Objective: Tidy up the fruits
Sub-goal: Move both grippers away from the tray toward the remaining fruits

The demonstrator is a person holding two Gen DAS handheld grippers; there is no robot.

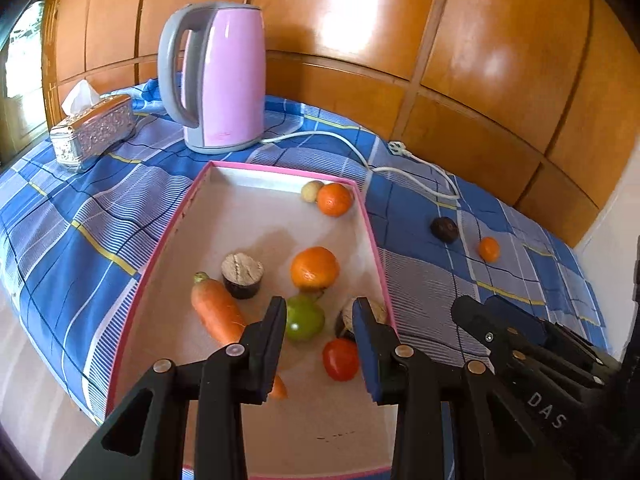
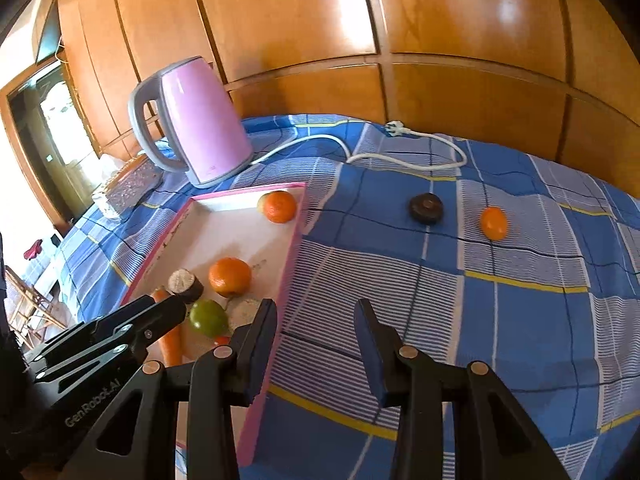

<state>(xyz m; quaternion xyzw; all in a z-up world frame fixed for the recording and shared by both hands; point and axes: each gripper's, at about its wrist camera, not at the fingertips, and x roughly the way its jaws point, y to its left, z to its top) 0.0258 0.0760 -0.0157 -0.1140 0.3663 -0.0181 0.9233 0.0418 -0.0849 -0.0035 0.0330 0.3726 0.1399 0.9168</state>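
Left wrist view: the left tongs (image 1: pixel 320 320) hung released and empty over the pink-rimmed tray (image 1: pixel 374 236), just above a green fruit (image 1: pixel 304 317) and a tomato (image 1: pixel 340 359), with a carrot (image 1: pixel 216 308) and an orange (image 1: pixel 315 268) nearby. The right tongs (image 2: pixel 316 322) were likewise released, over the blue checked tabletop (image 2: pixel 520 320). Farther out lay a small orange (image 2: pixel 494 223) and a dark fruit (image 2: pixel 426 208); behind stood a pink kettle (image 2: pixel 200 120).

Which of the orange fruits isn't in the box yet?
The small orange fruit lying on the blue checked cloth, right of the dark round fruit; the other two sit inside the pink-edged box.
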